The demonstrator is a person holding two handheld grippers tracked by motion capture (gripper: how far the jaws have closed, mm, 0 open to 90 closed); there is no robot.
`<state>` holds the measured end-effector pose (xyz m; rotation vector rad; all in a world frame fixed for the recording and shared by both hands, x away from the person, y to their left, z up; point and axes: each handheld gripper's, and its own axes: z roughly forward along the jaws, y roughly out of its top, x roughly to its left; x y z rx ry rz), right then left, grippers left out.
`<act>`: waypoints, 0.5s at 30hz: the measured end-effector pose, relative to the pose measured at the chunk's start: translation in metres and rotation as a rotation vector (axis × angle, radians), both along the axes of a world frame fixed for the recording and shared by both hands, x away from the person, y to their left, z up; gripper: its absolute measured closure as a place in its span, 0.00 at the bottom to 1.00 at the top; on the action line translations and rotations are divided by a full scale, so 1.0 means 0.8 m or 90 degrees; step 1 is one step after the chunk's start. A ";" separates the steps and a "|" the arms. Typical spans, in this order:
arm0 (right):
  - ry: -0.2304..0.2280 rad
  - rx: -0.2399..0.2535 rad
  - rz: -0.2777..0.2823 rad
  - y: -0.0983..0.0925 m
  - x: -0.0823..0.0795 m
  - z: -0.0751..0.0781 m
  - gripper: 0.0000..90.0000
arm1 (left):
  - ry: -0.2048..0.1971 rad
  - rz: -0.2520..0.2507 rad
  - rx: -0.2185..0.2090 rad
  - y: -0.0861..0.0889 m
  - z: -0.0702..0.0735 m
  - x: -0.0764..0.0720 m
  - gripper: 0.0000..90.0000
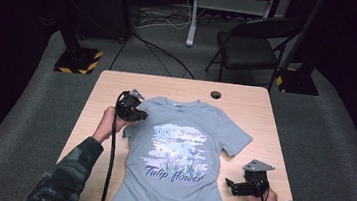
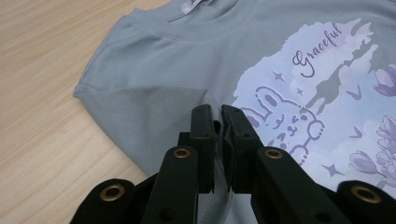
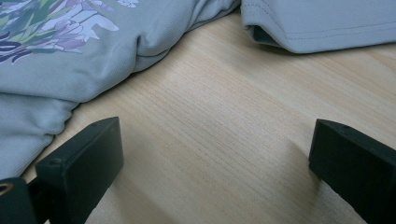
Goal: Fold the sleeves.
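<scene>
Seen from above, a grey-blue T-shirt (image 1: 181, 151) is laid face up on a light wooden table (image 1: 247, 95), its collar toward the far edge and its hem at the near edge. At the left, the left gripper (image 1: 137, 116) is held at the shirt's folded-in sleeve; in the left gripper view its jaws are seen closed on a pinched fold of the grey fabric (image 2: 215, 133), just beside the printed rabbit outline (image 2: 285, 123). The print (image 1: 177, 153) of purple tulips and lettering is spread across the chest between the two grippers. At the right, the other sleeve (image 1: 235, 136) is laid flat and outstretched. Nearer the table's right edge, the right gripper (image 1: 232, 184) is rested near the shirt's side; its jaws are seen wide apart over bare wood (image 3: 219, 140), with nothing between them.
</scene>
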<state>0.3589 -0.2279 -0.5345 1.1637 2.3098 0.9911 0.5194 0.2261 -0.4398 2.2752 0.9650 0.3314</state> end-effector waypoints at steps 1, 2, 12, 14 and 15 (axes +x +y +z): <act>0.000 0.000 0.000 0.000 0.000 0.000 0.02 | 0.001 -0.002 0.001 -0.002 0.000 0.000 0.92; 0.000 0.000 0.000 0.000 0.000 0.000 0.02 | 0.001 -0.004 0.002 -0.004 0.000 0.001 0.92; 0.000 0.000 0.000 0.000 0.000 0.000 0.02 | 0.004 -0.018 0.009 -0.024 -0.004 0.005 0.92; -0.001 0.000 0.001 0.000 0.000 0.000 0.02 | 0.004 -0.021 0.010 -0.027 -0.005 0.006 0.92; -0.001 0.000 0.001 0.000 0.000 0.000 0.02 | 0.006 -0.022 0.012 -0.029 -0.006 0.007 0.92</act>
